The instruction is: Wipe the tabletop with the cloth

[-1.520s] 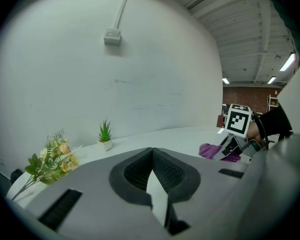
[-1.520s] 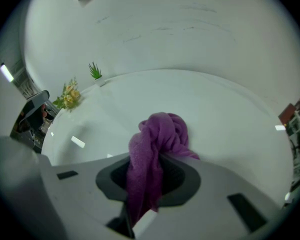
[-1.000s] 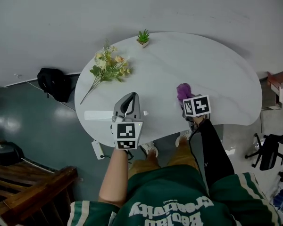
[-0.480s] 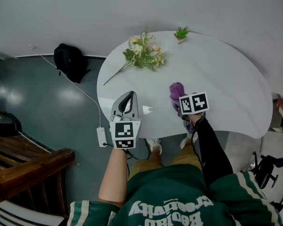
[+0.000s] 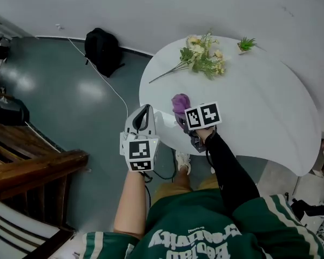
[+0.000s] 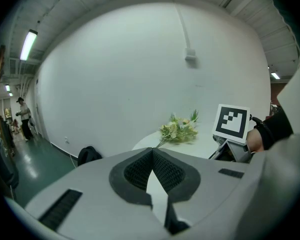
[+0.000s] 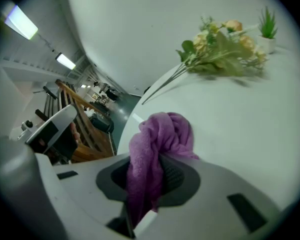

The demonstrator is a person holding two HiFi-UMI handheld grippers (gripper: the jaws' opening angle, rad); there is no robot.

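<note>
The left claw [image 5: 144, 112] is hanging just beside the bench [image 5: 259, 107], at its near left edge. The left gripper view is showing this claw [image 6: 152, 151] with its pads meeting at the tip and nothing sitting between them. It is pointing across the bench [image 6: 205, 141] toward the flowers [image 6: 179, 130].

The right claw [image 5: 182, 115] is reaching over the bench's left part, close to that same edge. The right gripper view is showing this claw [image 7: 150, 176] clamping down on the cloth [image 7: 160, 134]. The cloth is purple and is bunching up in a wad beyond the tips, with a strip of it running back between the pads. From above, the cloth [image 5: 180, 101] is sitting low over the bench [image 7: 250, 124], near the left edge. Whether it is actually pressing on the surface cannot be confirmed.

The two claws are standing near each other, the right one slightly further in.

The flowers [image 5: 202, 58] are lying flat on the far part of the bench, stems pointing toward the left edge, well apart from the cloth. In the right gripper view the flowers [image 7: 222, 46] are lying beyond the wad. A small plant [image 5: 246, 44] [image 7: 266, 31] is standing upright just past them, near the far edge.

A black bag [image 5: 103, 50] [image 6: 88, 155] is sitting on the floor against the wall, apart from the bench.
</note>
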